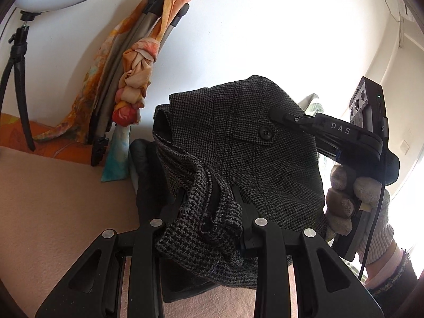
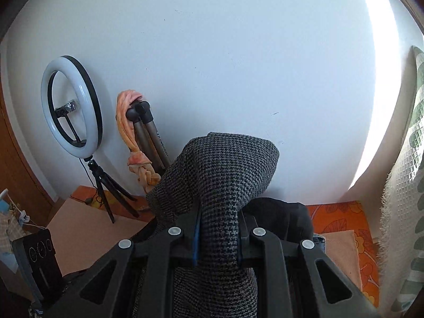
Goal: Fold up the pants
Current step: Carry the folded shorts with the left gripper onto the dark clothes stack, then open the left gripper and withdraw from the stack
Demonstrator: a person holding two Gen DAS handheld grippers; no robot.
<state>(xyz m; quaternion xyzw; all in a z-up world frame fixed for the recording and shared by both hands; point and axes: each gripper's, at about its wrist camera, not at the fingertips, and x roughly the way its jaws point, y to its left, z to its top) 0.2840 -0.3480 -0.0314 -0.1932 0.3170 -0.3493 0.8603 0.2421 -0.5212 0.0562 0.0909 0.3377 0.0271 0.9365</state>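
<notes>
Grey houndstooth pants [image 1: 251,148] hang lifted in the air between both grippers, a buttoned pocket flap facing the left wrist camera. My left gripper [image 1: 209,206] is shut on a bunched edge of the fabric. At the right of that view a gloved hand [image 1: 344,201] holds my right gripper [image 1: 278,115], whose tips pinch the pants near the pocket. In the right wrist view the right gripper [image 2: 218,228] is shut on a thick roll of the same pants [image 2: 222,175], which bulges above the fingers and hides the pads.
A white wall fills the background. A ring light on a black tripod [image 2: 71,106] stands at the left, with folded tripod legs draped in an orange scarf [image 1: 137,79] beside it. Below lie a peach surface [image 1: 53,198] and an orange patterned cloth [image 2: 344,217]. A fringed green-white textile [image 2: 408,185] hangs at right.
</notes>
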